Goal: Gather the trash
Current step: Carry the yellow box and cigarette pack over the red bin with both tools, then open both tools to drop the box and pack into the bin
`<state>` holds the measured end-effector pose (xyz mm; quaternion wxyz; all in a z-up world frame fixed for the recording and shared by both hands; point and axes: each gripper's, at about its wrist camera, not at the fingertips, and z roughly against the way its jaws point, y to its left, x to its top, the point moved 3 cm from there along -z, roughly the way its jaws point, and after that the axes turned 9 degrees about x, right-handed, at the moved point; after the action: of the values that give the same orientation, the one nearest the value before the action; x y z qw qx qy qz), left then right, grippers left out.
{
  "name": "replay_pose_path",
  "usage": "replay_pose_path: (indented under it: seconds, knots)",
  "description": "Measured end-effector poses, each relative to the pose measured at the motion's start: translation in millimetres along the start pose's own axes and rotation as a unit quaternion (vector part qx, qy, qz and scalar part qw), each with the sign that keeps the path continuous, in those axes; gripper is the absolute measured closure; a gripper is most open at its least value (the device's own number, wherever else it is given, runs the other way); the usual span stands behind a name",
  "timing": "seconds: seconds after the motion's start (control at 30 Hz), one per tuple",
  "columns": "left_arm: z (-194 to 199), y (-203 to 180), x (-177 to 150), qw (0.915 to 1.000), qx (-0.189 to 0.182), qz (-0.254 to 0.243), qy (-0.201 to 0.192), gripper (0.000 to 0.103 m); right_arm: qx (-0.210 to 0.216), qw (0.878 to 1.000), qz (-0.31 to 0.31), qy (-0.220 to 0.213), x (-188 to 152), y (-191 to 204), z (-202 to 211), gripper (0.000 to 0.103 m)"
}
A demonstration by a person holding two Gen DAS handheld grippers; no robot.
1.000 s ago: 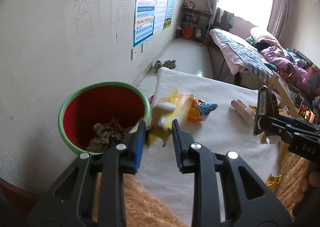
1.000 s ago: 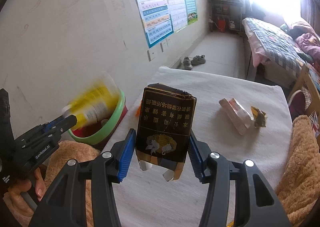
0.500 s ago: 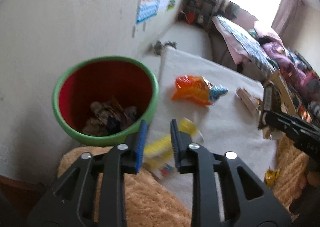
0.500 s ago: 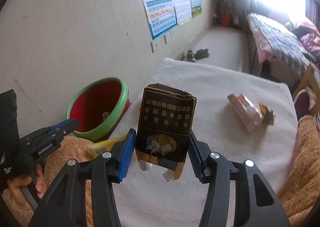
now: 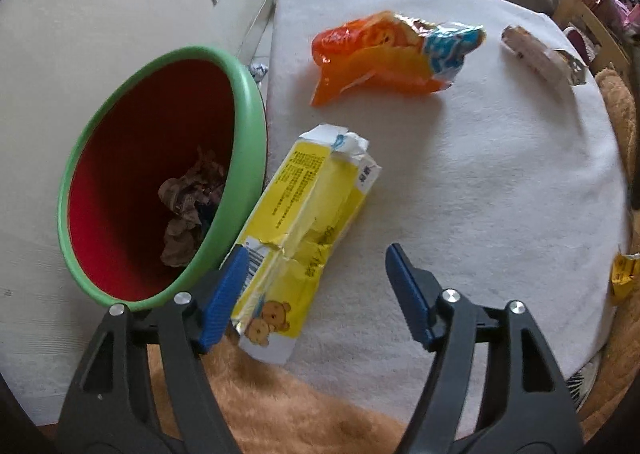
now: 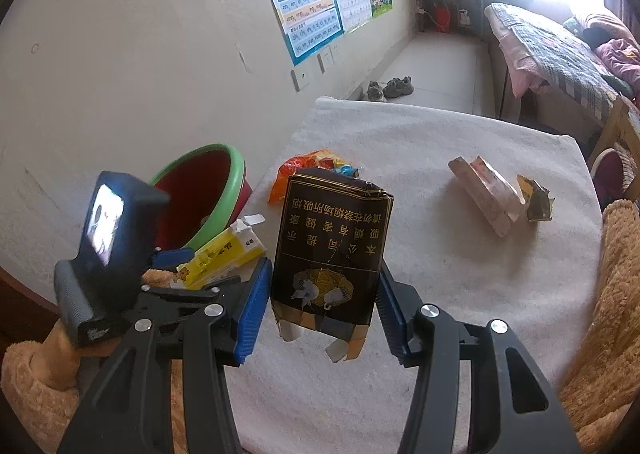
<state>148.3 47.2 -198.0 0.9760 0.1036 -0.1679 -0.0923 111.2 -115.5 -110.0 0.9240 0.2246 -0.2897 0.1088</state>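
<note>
A: Left gripper (image 5: 312, 286) is down low over the white cloth (image 5: 500, 181) now. A second ago it was up near the bin with the yellow carton pinched between the pads; half a second ago it was dropping, carton still clamped. Now my jaws are opening, and the yellow carton (image 5: 304, 221) lies between them on the cloth. The left pad (image 5: 224, 294) is right against its lower edge; the right pad stands clear of it.

B: So it missed the bin?

A: Looks that way. The carton rests flat beside the red bin (image 5: 160, 173), its long side just against the green rim, its bottom end reaching the fuzzy tan blanket (image 5: 280, 406). Inside the bin I see only crumpled brown trash (image 5: 188, 205).

B: And your right side?

A: No change there. The right gripper (image 6: 320, 306) pinches the dark cigarette pack (image 6: 332, 246) exactly as in the two earlier views, upright, pads pressed on both sides, held above the cloth. What differs is that the left gripper's camera housing (image 6: 108, 238) has come in close on the left.

B: What else is out?

A: The orange snack bag (image 5: 388, 53) further up the cloth, a pale crumpled pack (image 5: 532, 53) off to the right with a small foil wrapper (image 6: 536, 201) touching it, and a gold wrapper (image 5: 624, 278) at the cloth's right edge. None of those have shifted.
</note>
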Motion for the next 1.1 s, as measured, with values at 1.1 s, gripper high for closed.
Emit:
replay_pose_path:
  seconds: [1.1]
  knots:
    - [77.2, 166.0, -20.3, 0.9527, -0.011, 0.242, -0.184, 0.085, 0.073, 0.996, 0.034, 0.028, 53.2, 92.6, -73.6, 0.053]
